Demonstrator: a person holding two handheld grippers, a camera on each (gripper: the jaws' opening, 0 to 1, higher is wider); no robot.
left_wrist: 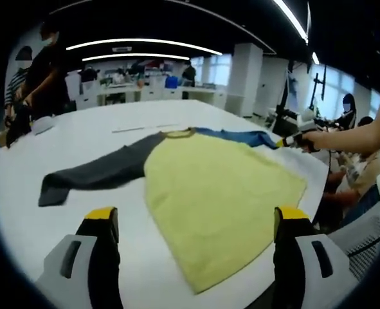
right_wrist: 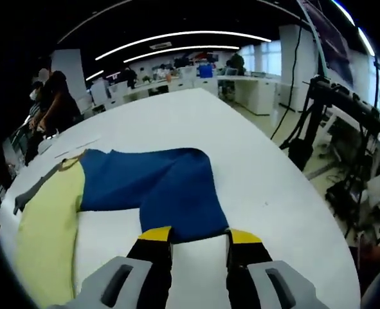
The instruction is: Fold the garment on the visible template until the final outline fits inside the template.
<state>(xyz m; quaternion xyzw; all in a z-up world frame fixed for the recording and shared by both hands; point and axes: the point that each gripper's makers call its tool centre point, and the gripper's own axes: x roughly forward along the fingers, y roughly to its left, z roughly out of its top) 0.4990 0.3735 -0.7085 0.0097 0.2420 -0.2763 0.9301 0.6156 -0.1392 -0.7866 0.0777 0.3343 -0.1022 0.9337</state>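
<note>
A long-sleeved garment lies flat on the white table (left_wrist: pixel 80 138). Its body (left_wrist: pixel 222 193) is yellow, one sleeve (left_wrist: pixel 93 174) is dark grey and stretches left, the other sleeve (left_wrist: pixel 241 135) is blue. My left gripper (left_wrist: pixel 196 215) stands wide open just short of the yellow hem, holding nothing. A person's hand holds my right gripper (left_wrist: pixel 291 141) at the blue sleeve's end. In the right gripper view the blue sleeve (right_wrist: pixel 164 183) is folded wide, and its cuff edge lies at the tips of my right gripper (right_wrist: pixel 199 235), whose jaws stand a little apart. The yellow body (right_wrist: pixel 45 225) lies to the left.
Thin pale strips (left_wrist: pixel 128 129) lie on the table beyond the collar. People stand at the far left (left_wrist: pixel 42 71) and sit at the right (left_wrist: pixel 350 122). The table's edge (right_wrist: pixel 305 193) curves close on the right, with stands and cables (right_wrist: pixel 331 109) beyond it.
</note>
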